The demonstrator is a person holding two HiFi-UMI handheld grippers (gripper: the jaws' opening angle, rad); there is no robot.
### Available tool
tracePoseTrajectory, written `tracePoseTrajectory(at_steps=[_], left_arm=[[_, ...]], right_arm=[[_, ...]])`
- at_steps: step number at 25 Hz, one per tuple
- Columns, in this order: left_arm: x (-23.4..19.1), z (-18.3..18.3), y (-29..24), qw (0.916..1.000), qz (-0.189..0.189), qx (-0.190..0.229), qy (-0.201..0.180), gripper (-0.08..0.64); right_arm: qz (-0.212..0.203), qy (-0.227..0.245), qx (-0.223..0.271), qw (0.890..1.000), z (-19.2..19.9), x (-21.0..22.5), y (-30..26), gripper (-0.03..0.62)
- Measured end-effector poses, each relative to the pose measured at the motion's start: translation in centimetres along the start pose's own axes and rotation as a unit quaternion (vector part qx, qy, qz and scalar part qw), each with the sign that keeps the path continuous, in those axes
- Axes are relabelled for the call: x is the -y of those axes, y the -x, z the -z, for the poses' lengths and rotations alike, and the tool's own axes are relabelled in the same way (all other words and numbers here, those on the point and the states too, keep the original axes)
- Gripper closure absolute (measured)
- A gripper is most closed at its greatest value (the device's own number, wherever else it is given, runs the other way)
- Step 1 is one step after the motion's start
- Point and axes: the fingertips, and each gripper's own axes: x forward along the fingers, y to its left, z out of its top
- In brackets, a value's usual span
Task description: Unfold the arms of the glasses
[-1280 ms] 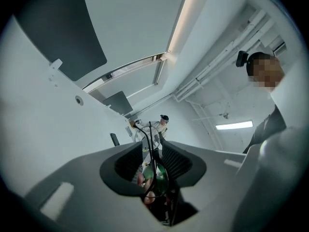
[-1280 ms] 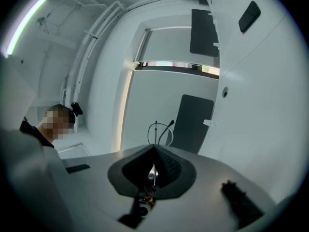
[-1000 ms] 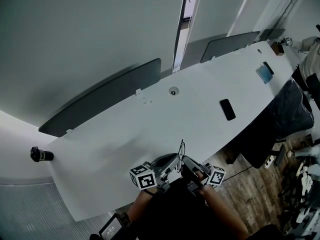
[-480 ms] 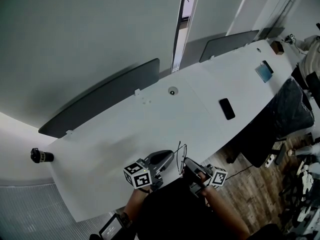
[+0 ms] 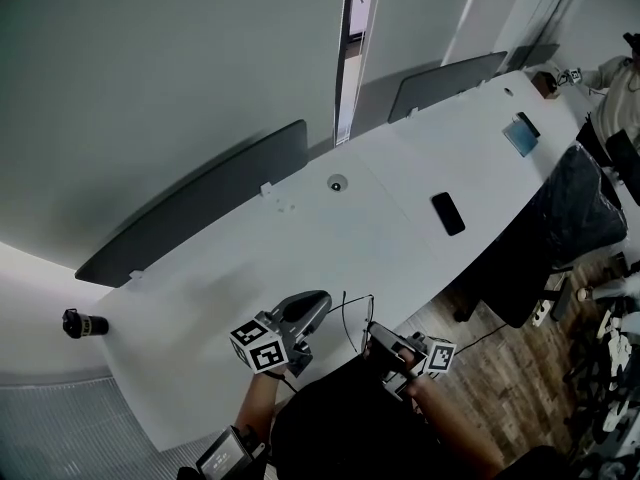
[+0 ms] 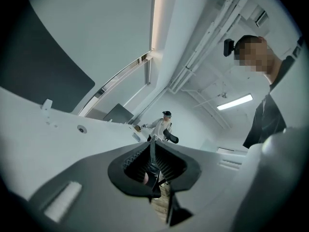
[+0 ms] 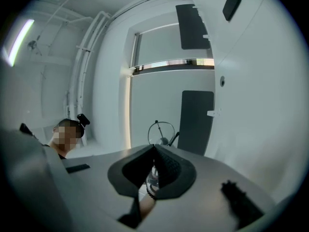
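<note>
Thin wire-framed glasses (image 5: 362, 313) hang over the near edge of the white table (image 5: 300, 248), between my two grippers. In the right gripper view one round lens rim (image 7: 161, 131) stands just above the right gripper (image 7: 154, 150), which is shut on the frame. My left gripper (image 5: 326, 301) is off to the left of the glasses. In its own view the left gripper (image 6: 152, 144) has its jaws nearly together, pinching a thin dark glasses arm (image 6: 154, 175). The right gripper (image 5: 373, 329) sits close to my body, its marker cube to the right.
A black phone (image 5: 448, 213) and a blue item (image 5: 520, 135) lie further right on the table. Dark partition panels (image 5: 200, 208) line its far edge. A black chair (image 5: 585, 218) and a person (image 5: 615, 78) are at the right. A black cylinder (image 5: 83, 323) sits at the left.
My left gripper has moved left, away from the right gripper, and rolled somewhat. The gap between the two has widened, with a thin arm line now stretching out from the glasses. The right gripper has barely shifted.
</note>
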Motion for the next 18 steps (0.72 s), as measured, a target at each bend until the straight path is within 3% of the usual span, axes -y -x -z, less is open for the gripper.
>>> tracePoseTrajectory(at_steps=[9, 18], left_arm=[[-2.2, -0.6, 1.9, 0.9987, -0.035, 0.029, 0.021, 0.517], [-5.4, -0.9, 7.0, 0.993, -0.09, 0.062, 0.044, 0.505]], right_arm=[[0.048, -0.131, 0.045, 0.989, 0.4, 3.6, 0.9, 0.583], [0.046, -0.158, 0.074, 0.984, 0.4, 4.4, 1.2, 0.583]])
